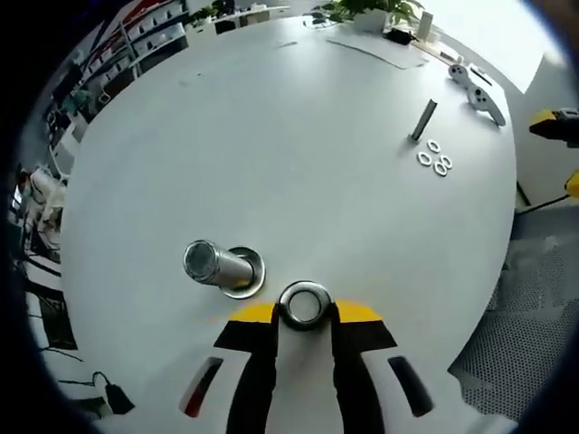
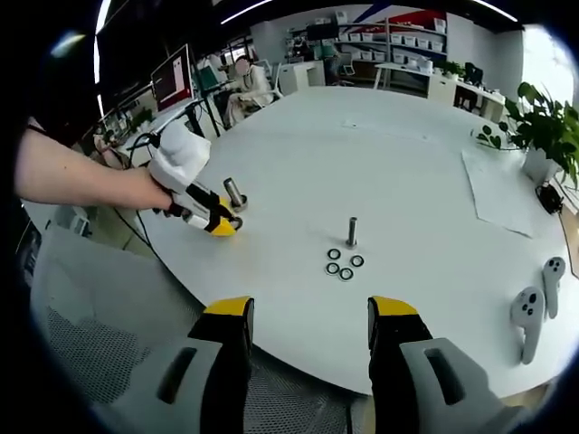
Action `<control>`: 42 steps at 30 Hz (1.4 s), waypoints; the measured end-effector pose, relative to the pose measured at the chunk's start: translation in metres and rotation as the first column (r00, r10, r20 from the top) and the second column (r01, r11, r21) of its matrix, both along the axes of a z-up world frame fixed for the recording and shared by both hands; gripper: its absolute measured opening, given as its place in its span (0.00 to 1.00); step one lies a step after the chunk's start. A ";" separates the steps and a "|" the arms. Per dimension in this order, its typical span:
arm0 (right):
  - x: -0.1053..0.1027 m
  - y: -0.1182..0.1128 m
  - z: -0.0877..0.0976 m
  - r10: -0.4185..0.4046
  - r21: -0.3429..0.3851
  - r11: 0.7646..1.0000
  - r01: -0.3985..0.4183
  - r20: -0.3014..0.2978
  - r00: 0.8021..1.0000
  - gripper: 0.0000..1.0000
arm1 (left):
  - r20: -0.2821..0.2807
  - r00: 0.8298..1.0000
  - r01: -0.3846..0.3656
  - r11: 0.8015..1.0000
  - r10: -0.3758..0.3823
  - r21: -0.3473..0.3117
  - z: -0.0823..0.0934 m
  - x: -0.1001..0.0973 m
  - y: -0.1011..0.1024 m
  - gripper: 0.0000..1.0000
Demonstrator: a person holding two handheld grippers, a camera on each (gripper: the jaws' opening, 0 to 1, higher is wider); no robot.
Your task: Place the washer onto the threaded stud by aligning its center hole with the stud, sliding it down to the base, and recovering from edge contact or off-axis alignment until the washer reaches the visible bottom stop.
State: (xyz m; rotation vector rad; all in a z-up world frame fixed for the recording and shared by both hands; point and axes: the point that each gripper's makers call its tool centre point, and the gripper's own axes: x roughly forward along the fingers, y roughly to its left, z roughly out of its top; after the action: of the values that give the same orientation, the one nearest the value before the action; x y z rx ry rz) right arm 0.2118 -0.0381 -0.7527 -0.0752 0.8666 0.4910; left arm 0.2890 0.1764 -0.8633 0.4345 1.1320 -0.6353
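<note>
My left gripper (image 1: 304, 312) is shut on a shiny steel washer (image 1: 304, 305), held flat between its yellow-tipped jaws. The washer sits just right of a threaded stud (image 1: 215, 263) that stands on the white table and has a flat ring (image 1: 249, 275) around its base. The washer is apart from the stud, not over its top. In the right gripper view the left gripper (image 2: 217, 221), held by a person's hand, is beside that stud (image 2: 234, 192). My right gripper (image 2: 310, 316) is open and holds nothing, hanging off the table's near edge.
A second stud (image 1: 422, 119) (image 2: 351, 231) stands farther out with several loose washers (image 1: 435, 158) (image 2: 345, 262) next to it. Two white controllers (image 2: 534, 303), a paper sheet (image 2: 499, 188) and a potted plant (image 2: 543, 127) lie at the table's side. Shelves and desks ring the room.
</note>
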 end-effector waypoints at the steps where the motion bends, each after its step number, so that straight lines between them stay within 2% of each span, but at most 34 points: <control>1: 0.000 0.000 0.000 0.000 0.001 1.000 0.000 0.000 1.000 0.53 | -0.005 1.000 0.010 1.000 -0.010 0.006 0.000 -0.003 0.003 0.21; 7: 0.000 0.001 0.001 0.002 0.003 1.000 -0.002 0.003 1.000 0.53 | -0.059 0.998 0.039 0.999 -0.037 0.035 -0.001 -0.009 0.021 0.20; 12: 0.000 0.002 0.000 0.015 -0.004 1.000 -0.015 0.001 1.000 0.53 | -0.139 0.987 0.097 0.990 -0.082 0.105 -0.002 -0.024 0.038 0.20; 19: -0.002 0.002 0.001 0.012 -0.001 1.000 -0.012 0.000 1.000 0.53 | -0.184 0.980 0.107 0.982 -0.077 0.158 -0.003 -0.037 0.063 0.21; 21: -0.002 0.003 0.000 0.018 -0.004 1.000 -0.018 -0.001 1.000 0.53 | -0.178 0.983 0.077 0.986 -0.051 0.147 -0.004 -0.037 0.064 0.21; 28: -0.002 0.004 0.000 0.027 -0.009 1.000 -0.027 0.000 1.000 0.53 | -0.168 0.985 0.068 0.987 -0.043 0.148 -0.004 -0.037 0.062 0.22; 31: -0.002 0.004 0.000 0.028 -0.009 1.000 -0.028 0.001 1.000 0.53 | -0.170 0.985 0.028 0.989 -0.003 0.143 -0.004 -0.035 0.062 0.23; 38: -0.002 0.004 0.000 0.025 -0.005 1.000 -0.025 0.002 1.000 0.53 | -0.160 0.987 0.024 0.989 0.000 0.147 -0.004 -0.037 0.061 0.23; 42: -0.002 0.004 0.000 0.026 -0.004 1.000 -0.026 0.002 1.000 0.53 | -0.175 0.984 0.004 0.987 0.024 0.162 -0.005 -0.036 0.060 0.23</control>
State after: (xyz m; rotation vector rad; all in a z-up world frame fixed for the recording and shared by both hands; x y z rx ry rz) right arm 0.2100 -0.0340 -0.7526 -0.0906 0.8658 0.5129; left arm 0.2535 0.2368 -0.8687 0.5183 1.3602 -0.5835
